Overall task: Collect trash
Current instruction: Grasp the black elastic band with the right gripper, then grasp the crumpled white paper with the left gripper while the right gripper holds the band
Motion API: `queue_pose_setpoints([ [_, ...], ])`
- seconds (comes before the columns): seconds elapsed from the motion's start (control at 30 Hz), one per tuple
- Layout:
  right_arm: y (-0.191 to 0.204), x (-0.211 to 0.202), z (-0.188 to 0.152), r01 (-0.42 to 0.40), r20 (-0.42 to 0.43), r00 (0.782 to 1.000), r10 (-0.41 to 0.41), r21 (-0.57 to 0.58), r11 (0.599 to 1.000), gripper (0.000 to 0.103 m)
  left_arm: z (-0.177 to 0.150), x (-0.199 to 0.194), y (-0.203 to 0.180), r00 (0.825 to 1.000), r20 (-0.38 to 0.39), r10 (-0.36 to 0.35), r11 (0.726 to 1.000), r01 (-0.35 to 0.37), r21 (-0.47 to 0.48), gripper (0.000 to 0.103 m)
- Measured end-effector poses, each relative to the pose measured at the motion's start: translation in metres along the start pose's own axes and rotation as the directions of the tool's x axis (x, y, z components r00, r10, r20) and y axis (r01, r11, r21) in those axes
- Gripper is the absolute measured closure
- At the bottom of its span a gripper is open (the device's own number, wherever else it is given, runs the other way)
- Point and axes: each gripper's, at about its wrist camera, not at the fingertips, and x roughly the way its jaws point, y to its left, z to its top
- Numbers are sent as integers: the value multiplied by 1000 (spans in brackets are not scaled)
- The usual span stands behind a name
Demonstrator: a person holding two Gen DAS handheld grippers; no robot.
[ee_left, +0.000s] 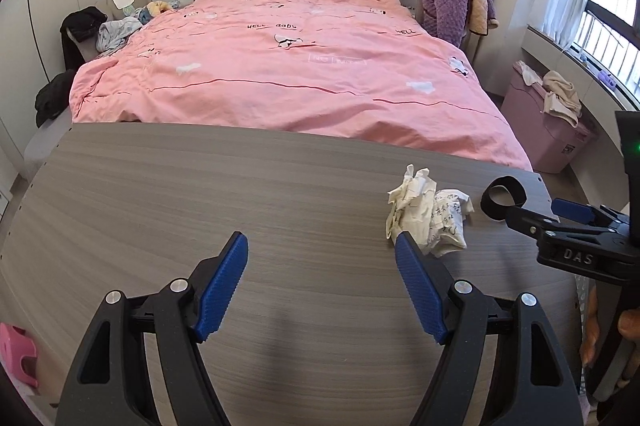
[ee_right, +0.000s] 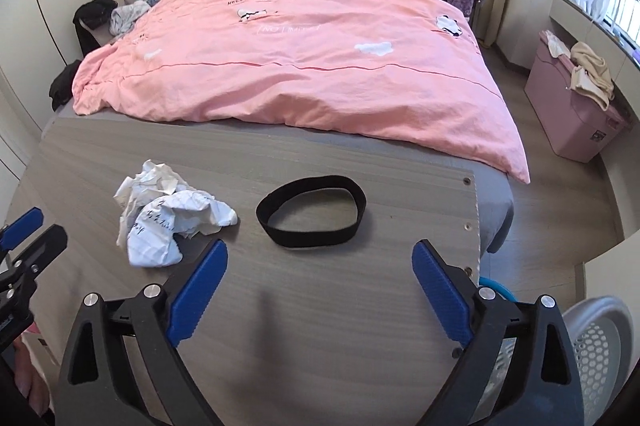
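Note:
Crumpled white paper with handwriting (ee_left: 428,211) lies on the grey wooden board (ee_left: 240,193), just beyond my left gripper's right fingertip. My left gripper (ee_left: 322,246) is open and empty above the board. In the right wrist view the paper (ee_right: 164,216) lies left of a black elastic band loop (ee_right: 311,210). My right gripper (ee_right: 320,254) is open and empty, just short of the band. The band also shows in the left wrist view (ee_left: 502,197), next to my right gripper's fingers (ee_left: 572,211).
The board rests across the foot of a bed with a pink duvet (ee_left: 280,65). A white perforated basket (ee_right: 600,346) sits at the lower right beside the board's edge (ee_right: 476,218). A pink storage box (ee_right: 576,117) stands by the window. Clothes lie left of the bed (ee_left: 112,29).

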Motion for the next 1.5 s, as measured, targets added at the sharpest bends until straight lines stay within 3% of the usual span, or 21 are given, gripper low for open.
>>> queue_pose_setpoints([
  [0.43, 11, 31, 14, 74, -26, 997, -76, -65, 995, 14, -1, 7, 10, 1000, -13, 8, 1000, -8, -23, 30],
  [0.63, 13, 37, 15, 66, -39, 997, -69, -80, 995, 29, -1, 8, 10, 1000, -14, 2, 1000, -2, -20, 30],
  [0.77, 14, 34, 13, 43, -36, 998, -46, -76, 996, 46, -1, 8, 7, 1000, -18, -7, 1000, 7, -16, 30],
  [0.93, 10, 27, 9, 9, -28, 1000, -10, -47, 999, 53, -2, 6, -3, 1000, -18, -23, 1000, 23, -1, 30],
  [1.5, -13, -44, -27, -9, 56, 998, 5, 72, 997, 54, 15, 10, -43, 990, -58, -128, 988, 132, 79, 28],
])
